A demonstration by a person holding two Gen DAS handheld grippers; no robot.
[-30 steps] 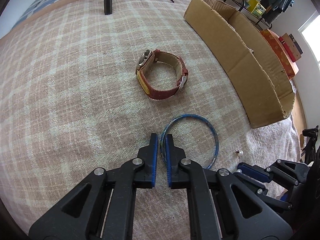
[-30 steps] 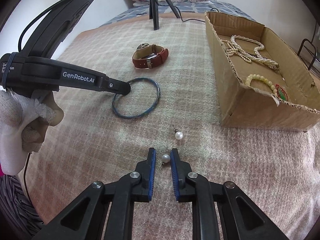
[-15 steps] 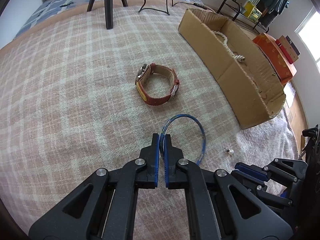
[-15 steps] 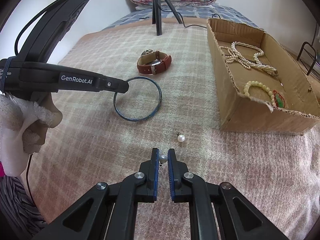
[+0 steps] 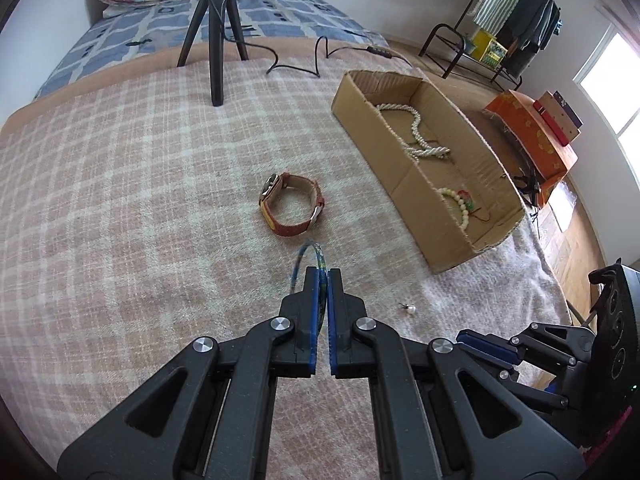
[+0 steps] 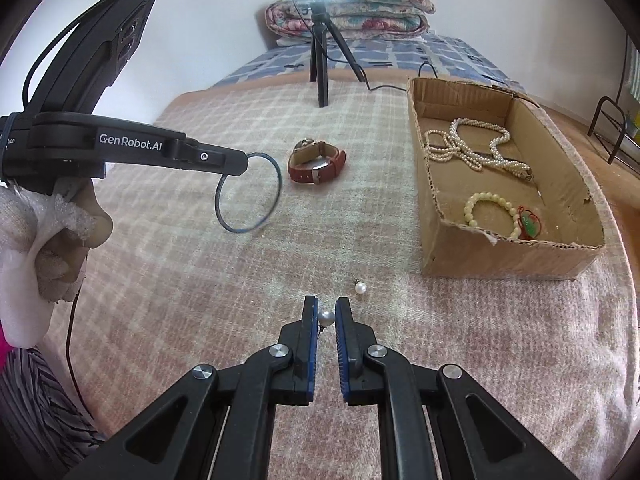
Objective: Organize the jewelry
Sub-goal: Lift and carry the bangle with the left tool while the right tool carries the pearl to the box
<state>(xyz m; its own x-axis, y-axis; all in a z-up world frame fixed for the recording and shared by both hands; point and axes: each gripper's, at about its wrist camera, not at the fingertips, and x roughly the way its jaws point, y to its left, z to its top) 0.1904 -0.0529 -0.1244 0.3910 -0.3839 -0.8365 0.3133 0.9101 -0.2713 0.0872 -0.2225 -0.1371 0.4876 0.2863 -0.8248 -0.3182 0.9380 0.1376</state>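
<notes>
The blue bangle (image 6: 248,192) hangs clear of the bed, pinched at its rim by the left tool (image 5: 322,276), whose blue pads are pressed together on it. In the left wrist view it shows edge-on, a thin arc rising at 12 o'clock from the fingertips. In the right wrist view it hangs as an open ring at the end of the left tool (image 6: 236,165), at about 10 o'clock from the right tool (image 6: 327,312).

The right tool is clamped on a pearl earring (image 6: 326,318), the white bead sitting between the tips of its pads. A second pearl earring (image 6: 361,288) lies on the plaid blanket (image 6: 168,272) just beyond the right tool, at about 1 o'clock from it, apart from the held one.

A red-strapped watch (image 5: 291,208) lies buckled in a loop on the blanket, at 12 o'clock beyond the bangle. At 2 o'clock from the watch stands an open cardboard box (image 5: 404,184). It holds a pearl necklace (image 6: 468,148) at its far end and a pale bead bracelet (image 6: 492,212) with a red and green charm near its torn front wall.

A black tripod (image 5: 216,40) stands on the blanket at the far edge, with folded quilts (image 6: 348,12) behind it. A gloved hand (image 6: 36,248) grips the left tool's handle.
</notes>
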